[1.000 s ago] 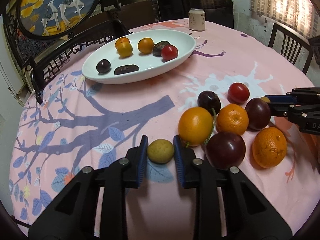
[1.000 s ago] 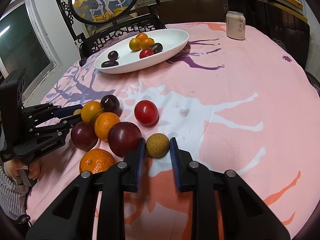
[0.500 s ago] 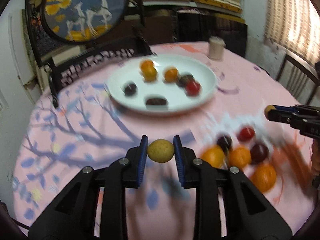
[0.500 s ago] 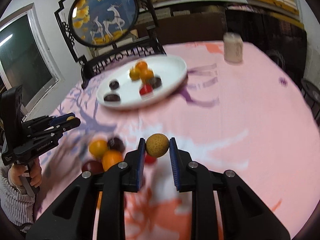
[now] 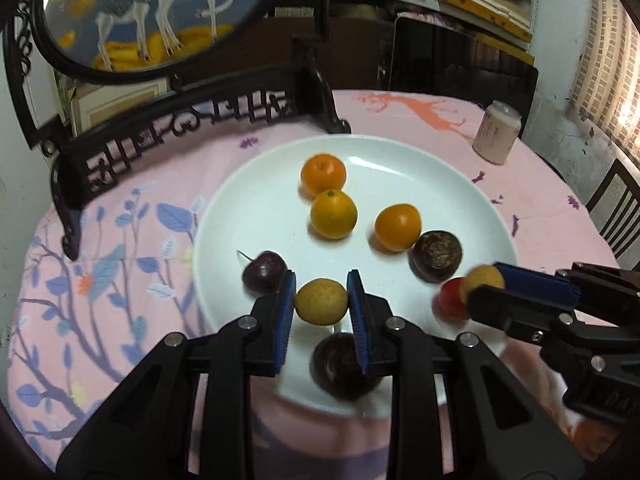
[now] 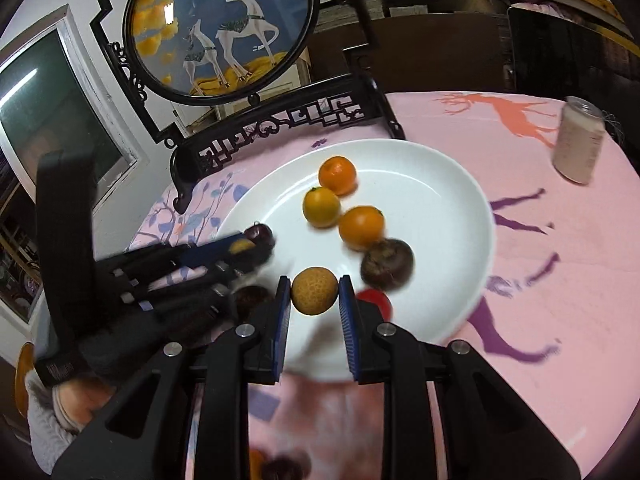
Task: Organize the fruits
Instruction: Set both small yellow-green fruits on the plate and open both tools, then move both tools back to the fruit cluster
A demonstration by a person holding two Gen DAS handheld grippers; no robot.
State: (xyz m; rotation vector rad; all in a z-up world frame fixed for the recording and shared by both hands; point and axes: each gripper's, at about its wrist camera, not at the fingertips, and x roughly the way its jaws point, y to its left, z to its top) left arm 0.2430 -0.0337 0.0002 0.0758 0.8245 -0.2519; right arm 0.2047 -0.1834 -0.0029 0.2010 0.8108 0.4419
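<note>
Round table under a pink cloth (image 5: 132,264) printed w/ blue-purple branches and orange deer; a carved black wooden frame (image 5: 192,120) stands at its far edge, holding a round deer painting (image 6: 224,24). A pale cylindrical can (image 5: 496,132) stands upright on the cloth, well apart from the dish, on its right.

Big white oval ceramic plate (image 5: 440,184) sits mid-table. On it: three orange citrus fruits (image 5: 333,214) clustered near the centre, a dark brown wrinkled round fruit (image 5: 436,256) just beside the rightmost orange, a dark red cherry-like fruit w/ stem (image 5: 264,272) toward the left rim, another dark round fruit (image 5: 340,364) at the near rim (blurred, partly hidden behind the fingers) and a small red tomato-like fruit (image 5: 450,300).

Left gripper (image 5: 321,304): blue-padded fingers clamped on a small yellowish round fruit (image 5: 321,301), held above the plate's near-left part. Right gripper (image 6: 314,300): fingers likewise clenched around a tan rough-skinned round fruit (image 6: 314,290), held over the plate's near side, close to the red one. Both fruits off the surface, pinched at their sides.
</note>
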